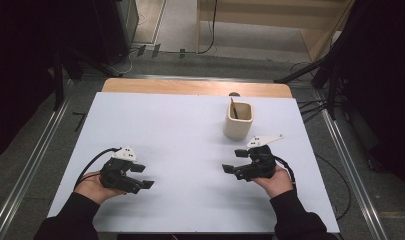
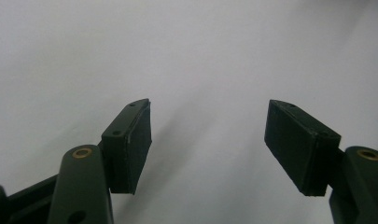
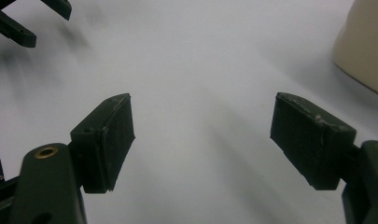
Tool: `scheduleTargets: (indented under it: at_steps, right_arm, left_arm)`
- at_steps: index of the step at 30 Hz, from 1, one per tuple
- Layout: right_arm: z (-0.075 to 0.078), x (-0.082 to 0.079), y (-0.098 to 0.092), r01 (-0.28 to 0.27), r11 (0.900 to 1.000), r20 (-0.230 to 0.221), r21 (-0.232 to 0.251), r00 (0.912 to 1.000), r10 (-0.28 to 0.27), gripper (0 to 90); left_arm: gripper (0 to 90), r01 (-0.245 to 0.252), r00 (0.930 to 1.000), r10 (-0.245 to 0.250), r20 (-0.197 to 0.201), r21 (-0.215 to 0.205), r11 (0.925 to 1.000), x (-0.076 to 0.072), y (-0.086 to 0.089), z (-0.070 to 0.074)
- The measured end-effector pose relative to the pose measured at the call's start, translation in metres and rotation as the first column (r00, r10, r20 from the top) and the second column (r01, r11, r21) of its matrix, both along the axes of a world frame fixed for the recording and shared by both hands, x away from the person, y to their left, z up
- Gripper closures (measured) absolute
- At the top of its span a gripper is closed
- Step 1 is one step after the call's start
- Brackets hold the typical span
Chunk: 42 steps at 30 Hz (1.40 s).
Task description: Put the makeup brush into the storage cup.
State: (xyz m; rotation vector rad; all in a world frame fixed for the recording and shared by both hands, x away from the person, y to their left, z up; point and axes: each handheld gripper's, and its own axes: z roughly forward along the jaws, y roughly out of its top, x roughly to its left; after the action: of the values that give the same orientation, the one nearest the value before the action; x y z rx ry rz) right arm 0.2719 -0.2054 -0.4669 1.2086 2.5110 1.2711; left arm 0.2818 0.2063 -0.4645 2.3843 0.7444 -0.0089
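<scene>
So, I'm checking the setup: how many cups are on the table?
1. The cup stands at the far right of the table, beyond the right gripper, with a stick inside.

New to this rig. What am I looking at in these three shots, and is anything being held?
There is no robot arm here: a person holds a handheld two-jaw gripper in each hand at a white table. The high view looks down from above the person's side; the left gripper shows at its left and the right gripper at its right. The other two pictures come from cameras riding on each gripper, looking along its black jaws. In both, the jaws stand wide apart with bare table between them, so nothing is held. On the table stands a cream cup with a thin dark stick leaning inside it, just beyond the right gripper.
</scene>
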Motion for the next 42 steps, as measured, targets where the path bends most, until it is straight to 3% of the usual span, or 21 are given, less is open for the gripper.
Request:
scheduleTargets:
  at_steps: [27, 42]
  right_arm:
    - [-0.012, -0.014, -0.024, -0.015, 1.0, 0.027, 0.0, 0.9995, 0.015, 20.9]
    - [-0.013, -0.012, -0.031, -0.013, 1.0, 0.038, 0.009, 0.9992, 0.013, 21.0]
  left_arm:
    - [32.4, 0.01, 0.9998, -0.01, 0.019, 0.002, 0.9999, -0.002, 0.002, 0.0]
    - [32.2, 0.019, 0.9992, -0.019, 0.036, 0.003, 0.9998, -0.003, 0.002, -0.001]
